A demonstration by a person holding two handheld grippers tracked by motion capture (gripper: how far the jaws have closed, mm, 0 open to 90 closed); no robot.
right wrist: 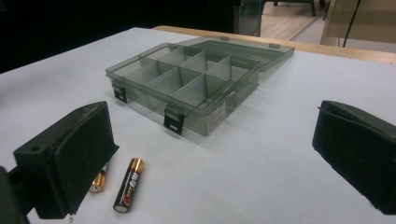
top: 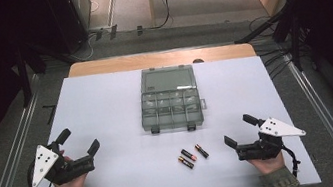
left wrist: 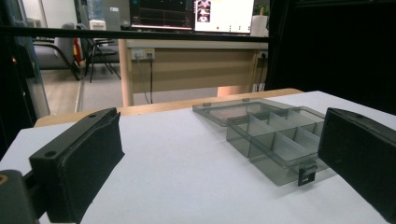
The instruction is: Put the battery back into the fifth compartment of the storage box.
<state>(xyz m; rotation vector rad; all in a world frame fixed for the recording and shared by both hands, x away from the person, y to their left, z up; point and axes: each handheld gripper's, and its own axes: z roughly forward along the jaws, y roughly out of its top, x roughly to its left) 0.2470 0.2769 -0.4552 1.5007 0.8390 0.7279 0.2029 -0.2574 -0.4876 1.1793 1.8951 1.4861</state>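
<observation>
**Batteries wait before the open box**

The right gripper (top: 236, 137) rests released near the table's (top: 104, 98) front edge, the left gripper (top: 79, 142) likewise. Three batteries (top: 190, 156) lie between them, close to the front, likely meant for the open compartment box (top: 171, 104) at centre.

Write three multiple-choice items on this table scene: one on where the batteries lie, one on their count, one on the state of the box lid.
1. Where do the batteries lie?
A. Inside the box
B. On the table between the box and the person
C. On the lid

2. How many batteries?
A. One
B. Three
C. Six

3. The lid of the grey compartment box is
A. open, lying flat
B. latched shut
C. removed

Answers: 1 B, they rest on the white table nearer than the box; 2 B, the high view shows three; 3 A, the compartments are exposed, lid hinged back.
</observation>
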